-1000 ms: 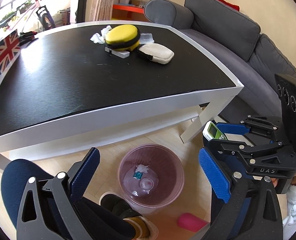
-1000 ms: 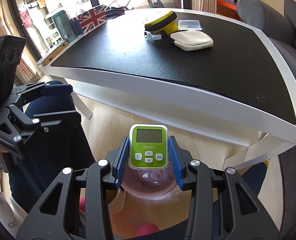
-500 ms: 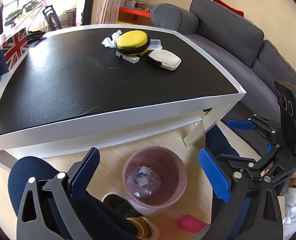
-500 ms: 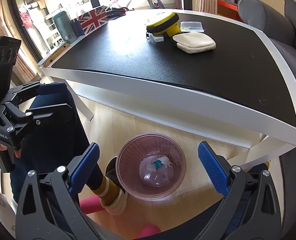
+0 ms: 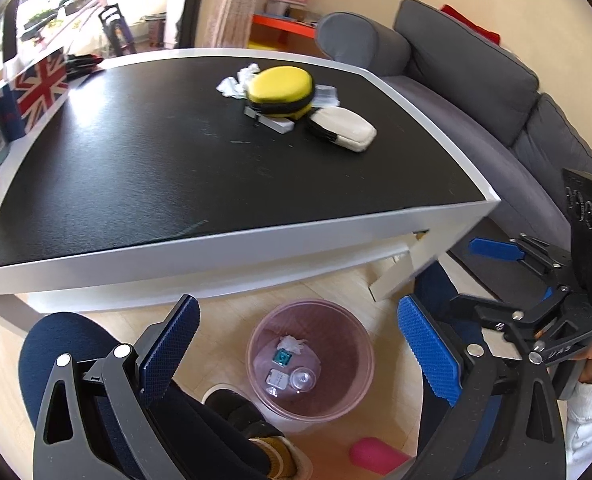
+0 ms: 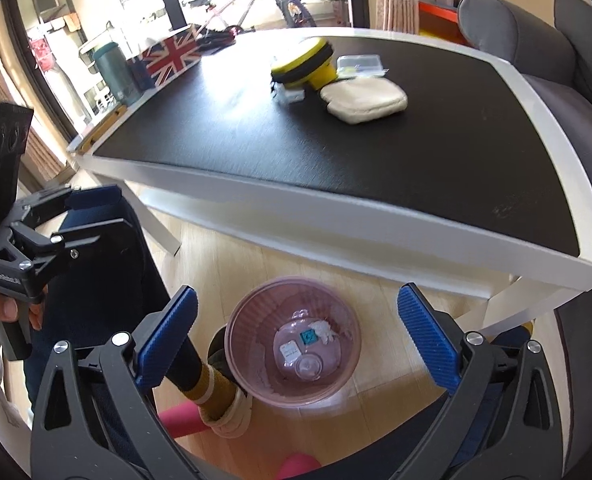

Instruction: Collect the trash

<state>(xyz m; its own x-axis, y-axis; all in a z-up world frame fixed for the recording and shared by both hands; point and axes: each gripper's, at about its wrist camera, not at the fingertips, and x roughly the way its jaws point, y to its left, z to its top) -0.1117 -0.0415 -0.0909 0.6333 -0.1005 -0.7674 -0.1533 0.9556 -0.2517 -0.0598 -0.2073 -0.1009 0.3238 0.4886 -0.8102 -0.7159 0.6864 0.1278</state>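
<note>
A pink translucent trash bin (image 5: 352,328) stands on the floor in front of the table; it also shows in the right wrist view (image 6: 248,320). Inside lie a small white device (image 6: 290,350), a teal piece, crumpled tissue and a clear cup. My left gripper (image 5: 298,350) is open and empty above the bin. My right gripper (image 6: 296,338) is open and empty above the bin; it also shows in the left wrist view (image 5: 508,276). Crumpled white tissue (image 5: 236,82) lies on the black table top (image 5: 136,152) behind a yellow case (image 5: 280,90).
A cream pouch (image 5: 342,130), a small white block (image 5: 274,122) and a clear packet (image 6: 360,64) lie by the yellow case. A Union Jack box (image 5: 40,86) and a teal flask (image 6: 114,72) stand at the table's far side. A grey sofa (image 5: 476,92) is on the right. My legs flank the bin.
My right gripper opened and let go of the green-faced device, which now lies in the bin. Both grippers have lifted a little above the bin.
</note>
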